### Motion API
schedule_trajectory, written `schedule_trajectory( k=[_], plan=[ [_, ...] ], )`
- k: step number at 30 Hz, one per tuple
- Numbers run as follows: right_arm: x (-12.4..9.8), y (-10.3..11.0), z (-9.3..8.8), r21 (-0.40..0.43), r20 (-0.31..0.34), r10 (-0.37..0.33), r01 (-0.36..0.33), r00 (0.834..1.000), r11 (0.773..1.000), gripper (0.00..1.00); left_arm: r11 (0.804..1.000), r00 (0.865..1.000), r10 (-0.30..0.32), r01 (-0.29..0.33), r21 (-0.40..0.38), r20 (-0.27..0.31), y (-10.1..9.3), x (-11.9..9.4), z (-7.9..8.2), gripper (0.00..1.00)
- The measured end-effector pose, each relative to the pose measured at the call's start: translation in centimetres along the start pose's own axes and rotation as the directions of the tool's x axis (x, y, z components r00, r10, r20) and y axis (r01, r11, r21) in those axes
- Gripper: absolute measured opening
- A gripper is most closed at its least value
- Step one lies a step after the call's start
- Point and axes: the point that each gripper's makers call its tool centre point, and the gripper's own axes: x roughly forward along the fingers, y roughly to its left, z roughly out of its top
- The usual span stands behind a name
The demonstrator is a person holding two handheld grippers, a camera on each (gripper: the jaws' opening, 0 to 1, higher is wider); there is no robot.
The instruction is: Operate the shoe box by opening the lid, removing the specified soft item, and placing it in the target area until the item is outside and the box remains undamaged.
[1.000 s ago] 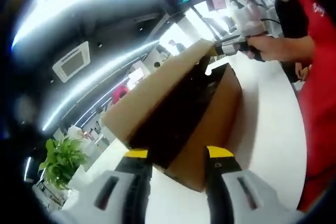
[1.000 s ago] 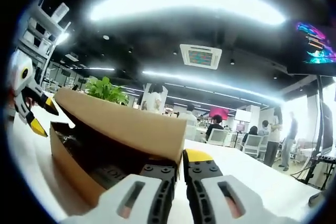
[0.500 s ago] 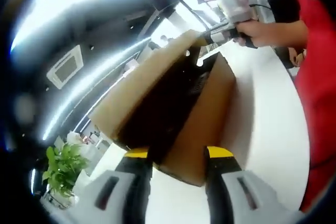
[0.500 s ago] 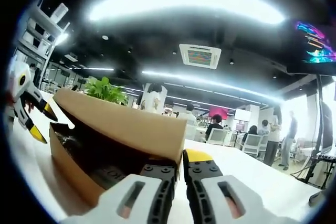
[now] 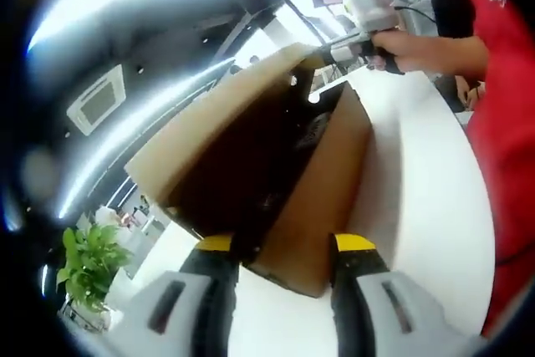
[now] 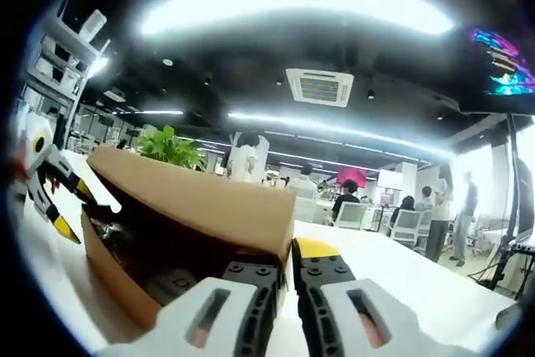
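Now right tongs pinch raised lid edge; left tongs spread wide, straddling shoe box end.

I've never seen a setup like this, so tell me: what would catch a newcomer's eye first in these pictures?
First, the brown cardboard shoe box on the white table, its lid propped up like a mouth; the right gripper is shut on the lid's edge. The left gripper is open at the box's other end, yellow-tipped fingers apart. Then the green potted plant behind the box, and glaring ceiling lights overhead.
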Motion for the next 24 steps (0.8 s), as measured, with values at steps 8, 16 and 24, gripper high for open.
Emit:
schedule_trajectory(
  k=[8,16,24],
  plan=[
    [0.1,0.2,0.7,0.008,0.027,-0.007,0.007,1.000,1.000,0.03,0.998,1.000,-0.018,0.019,0.063,-0.012,0.2,0.4,0.1,0.38],
    [0.5,0.0,1.2,-0.027,0.039,-0.017,0.018,0.999,0.999,0.02,0.991,0.996,-0.082,0.084,0.108,-0.018,-0.7,1.6,0.3,0.39],
    [0.7,-0.1,1.4,-0.021,0.033,-0.004,0.005,0.999,1.000,0.02,0.990,0.995,-0.099,0.099,0.103,-0.005,-0.5,1.8,0.3,0.33]
  ],
)
